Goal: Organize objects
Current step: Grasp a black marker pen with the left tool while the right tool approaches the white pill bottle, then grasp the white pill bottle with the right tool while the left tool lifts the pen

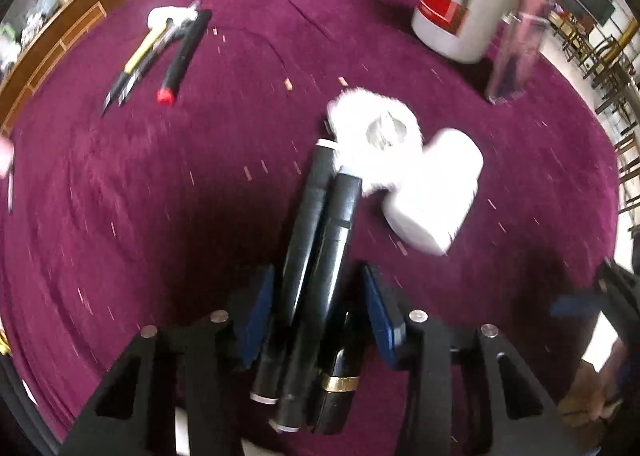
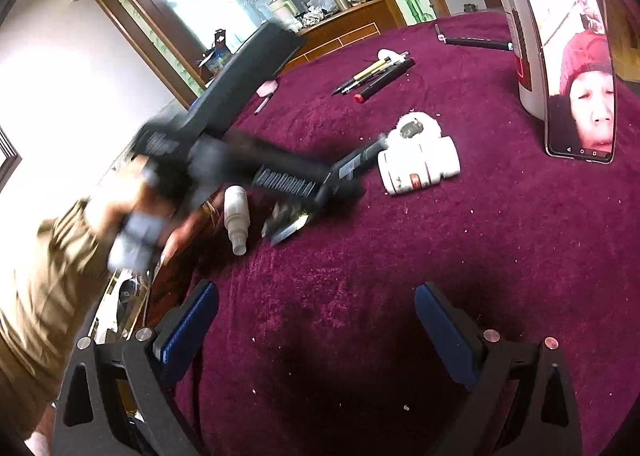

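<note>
Markers (image 1: 316, 264) lie bundled between the left gripper (image 1: 320, 312) jaws, pads not yet pressing. Right gripper (image 2: 316, 332) jaws gape above the tabletop (image 2: 440, 240).

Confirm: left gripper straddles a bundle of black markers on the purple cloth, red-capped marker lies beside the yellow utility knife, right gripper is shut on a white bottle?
Not quite. The right gripper is open and empty over the purple cloth, as the right wrist view shows. The rest holds.
</note>
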A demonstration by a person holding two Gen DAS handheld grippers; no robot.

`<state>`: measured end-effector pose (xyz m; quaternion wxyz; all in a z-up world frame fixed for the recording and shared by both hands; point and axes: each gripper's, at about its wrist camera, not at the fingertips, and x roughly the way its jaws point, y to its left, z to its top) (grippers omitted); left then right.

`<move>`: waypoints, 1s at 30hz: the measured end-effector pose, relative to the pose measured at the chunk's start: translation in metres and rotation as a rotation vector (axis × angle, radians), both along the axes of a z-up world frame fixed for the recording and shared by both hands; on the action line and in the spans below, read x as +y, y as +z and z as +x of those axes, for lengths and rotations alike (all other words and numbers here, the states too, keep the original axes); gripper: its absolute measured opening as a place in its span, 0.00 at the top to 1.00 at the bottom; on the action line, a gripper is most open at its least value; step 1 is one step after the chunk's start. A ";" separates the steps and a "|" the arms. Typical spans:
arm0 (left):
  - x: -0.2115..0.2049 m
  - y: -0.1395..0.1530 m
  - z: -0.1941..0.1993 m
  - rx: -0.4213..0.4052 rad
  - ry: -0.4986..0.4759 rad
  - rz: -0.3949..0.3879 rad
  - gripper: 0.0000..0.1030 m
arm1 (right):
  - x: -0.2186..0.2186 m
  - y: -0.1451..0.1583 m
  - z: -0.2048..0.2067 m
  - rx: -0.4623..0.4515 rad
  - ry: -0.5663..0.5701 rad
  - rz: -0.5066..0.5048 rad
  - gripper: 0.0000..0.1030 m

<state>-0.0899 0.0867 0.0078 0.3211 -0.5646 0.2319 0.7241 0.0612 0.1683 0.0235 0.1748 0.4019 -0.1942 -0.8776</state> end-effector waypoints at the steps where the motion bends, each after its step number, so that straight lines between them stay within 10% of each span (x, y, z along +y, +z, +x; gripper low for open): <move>1: -0.004 0.001 0.006 -0.009 0.019 0.003 0.60 | 0.001 0.001 0.000 0.003 -0.003 0.001 0.02; 15: -0.030 0.027 0.056 0.096 0.114 0.098 0.66 | 0.002 0.005 0.003 0.019 -0.022 0.004 0.02; 30: -0.016 0.006 0.042 0.018 0.083 0.141 0.80 | 0.025 0.012 -0.001 0.025 -0.093 0.036 0.02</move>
